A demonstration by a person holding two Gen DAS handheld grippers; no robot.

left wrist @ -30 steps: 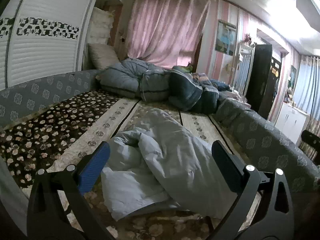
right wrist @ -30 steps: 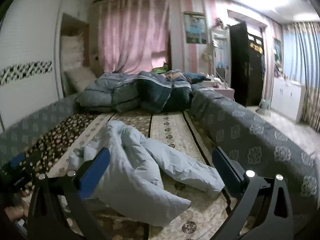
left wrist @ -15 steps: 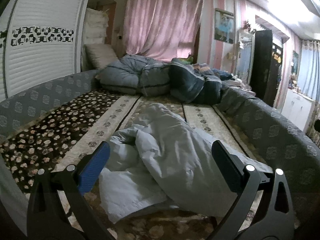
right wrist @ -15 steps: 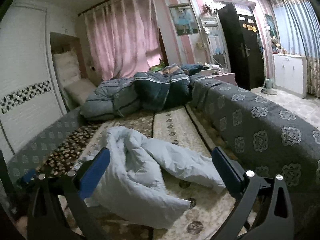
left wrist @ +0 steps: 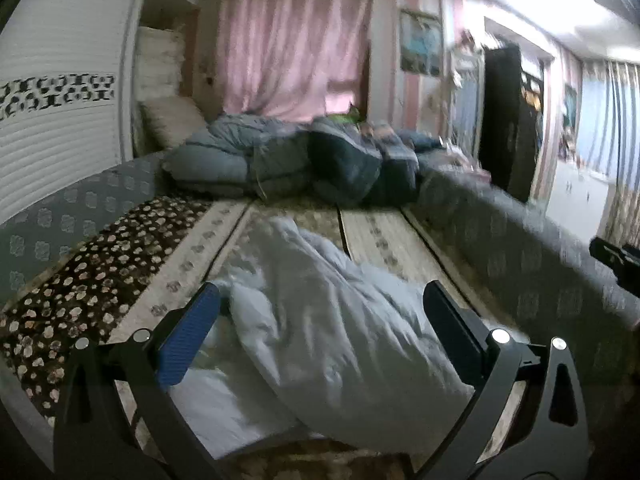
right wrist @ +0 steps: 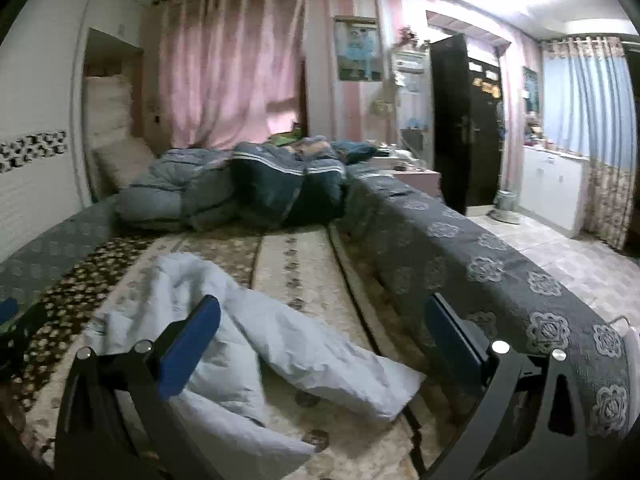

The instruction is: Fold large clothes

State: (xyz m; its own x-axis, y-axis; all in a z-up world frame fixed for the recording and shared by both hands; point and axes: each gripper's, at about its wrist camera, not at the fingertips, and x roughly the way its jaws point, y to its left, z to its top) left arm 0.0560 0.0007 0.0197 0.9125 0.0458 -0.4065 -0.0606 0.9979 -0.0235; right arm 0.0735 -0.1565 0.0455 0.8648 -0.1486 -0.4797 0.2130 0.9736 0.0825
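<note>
**Pale garment crumpled on bed; both tools spread, nothing gripped**

Left wrist view:
- One pale blue padded garment (left wrist: 332, 328), crumpled in the lower centre of the frame, lying on the patterned bed cover (left wrist: 100, 280).
- Left gripper (left wrist: 320, 320) at the bottom of the frame, jaws wide apart, framing the garment on either side. Clamped on nothing. Whether the blue pad (left wrist: 188, 340) touches the fabric: cannot tell.
- One heap of dark quilts (left wrist: 312, 164) across the middle of the frame, beyond the garment and well apart from it.
- One pillow (left wrist: 172, 116) at centre left, behind the heap.
- Pink curtains (left wrist: 288, 52) at top centre.
- Dark tip of the other tool at the right edge of the frame.
- Considerable blur throughout.

Right wrist view:
- Same garment (right wrist: 240, 332) in the lower left of the frame, one sleeve-like fold reaching toward bottom centre.
- Right gripper (right wrist: 320, 320) at the bottom of the frame, jaws likewise wide apart, empty. Left pad over the fabric; right pad beside the grey patterned bedspread (right wrist: 480, 264).
- Quilt heap (right wrist: 240, 188) at mid-frame, centre left.
- One dark door (right wrist: 464, 120) at upper right, one framed picture (right wrist: 358, 50) on the striped wall at top centre, one white cabinet (right wrist: 556, 188) at far right.
- No containers seen in either view.
</note>
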